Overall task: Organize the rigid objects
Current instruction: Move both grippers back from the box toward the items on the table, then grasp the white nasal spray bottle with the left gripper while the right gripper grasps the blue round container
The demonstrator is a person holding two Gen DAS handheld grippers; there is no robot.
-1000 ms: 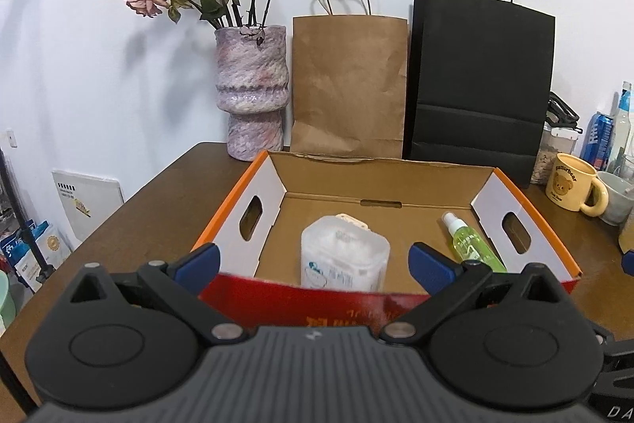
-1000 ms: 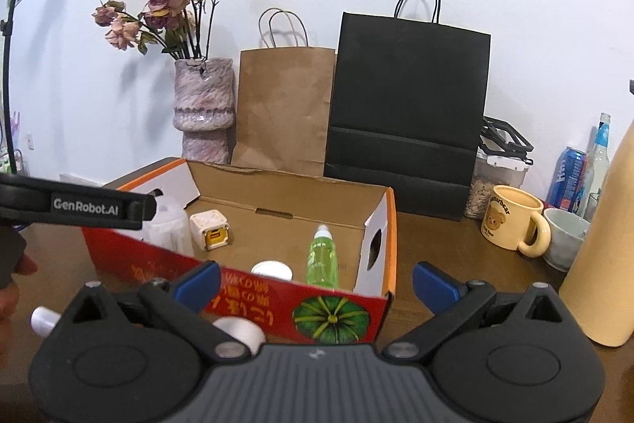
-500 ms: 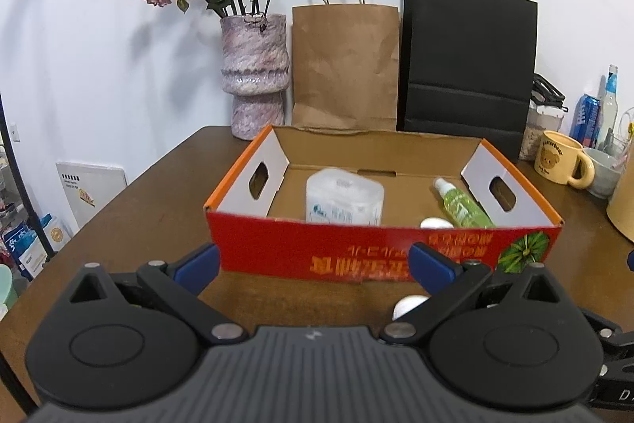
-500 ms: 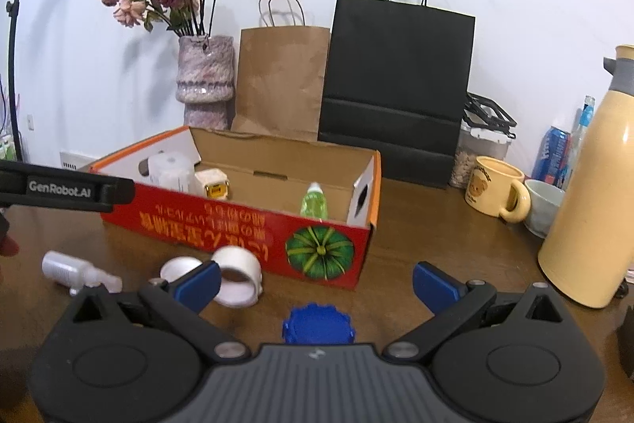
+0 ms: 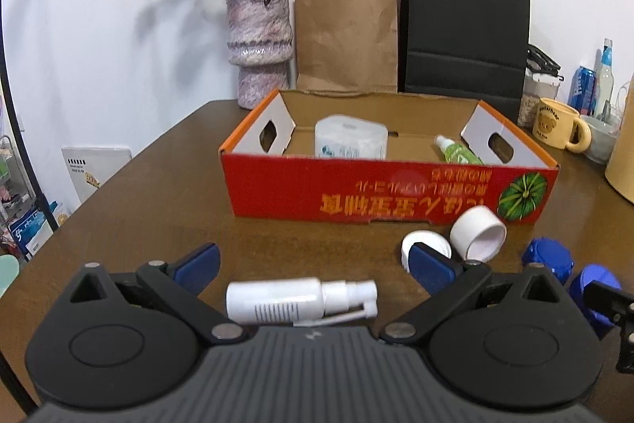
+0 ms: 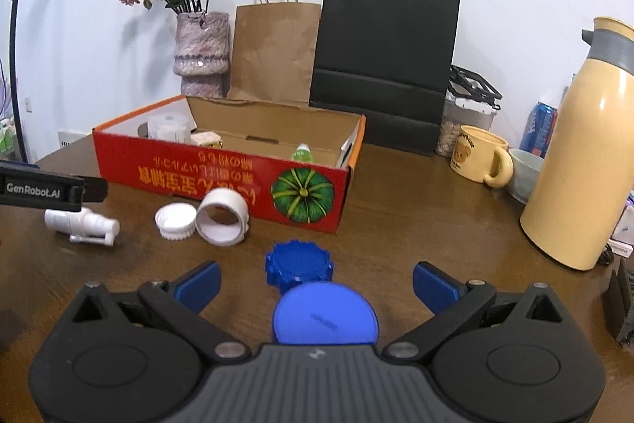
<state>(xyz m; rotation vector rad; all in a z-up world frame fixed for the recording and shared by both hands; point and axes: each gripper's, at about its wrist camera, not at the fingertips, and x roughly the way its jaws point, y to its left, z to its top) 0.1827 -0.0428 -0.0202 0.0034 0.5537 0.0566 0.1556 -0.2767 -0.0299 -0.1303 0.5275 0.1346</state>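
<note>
A red cardboard box [image 5: 388, 185] [image 6: 222, 177] stands open on the brown table and holds a white container [image 5: 350, 141], a green spray bottle [image 5: 455, 153] and a small yellow cube [image 6: 206, 139]. My left gripper [image 5: 313, 264] is open, with a white spray bottle [image 5: 293, 300] lying between its fingers. My right gripper [image 6: 315, 282] is open, with a smooth blue lid [image 6: 325, 316] and a ridged blue cap [image 6: 299, 264] between its fingers. A white ridged cap [image 6: 176, 221] and a white ring-shaped cap [image 6: 224, 217] lie before the box.
A vase of dried roses [image 5: 259, 46], a brown paper bag [image 5: 346, 34] and a black paper bag [image 5: 463, 34] stand behind the box. A yellow mug [image 6: 481, 157], a grey cup [image 6: 525, 173], cans and a tall cream thermos [image 6: 582, 177] stand at the right.
Both grippers have pulled back and down from the box toward the table's near side. The loose bottle and caps on the table have come into view between the fingers.
</note>
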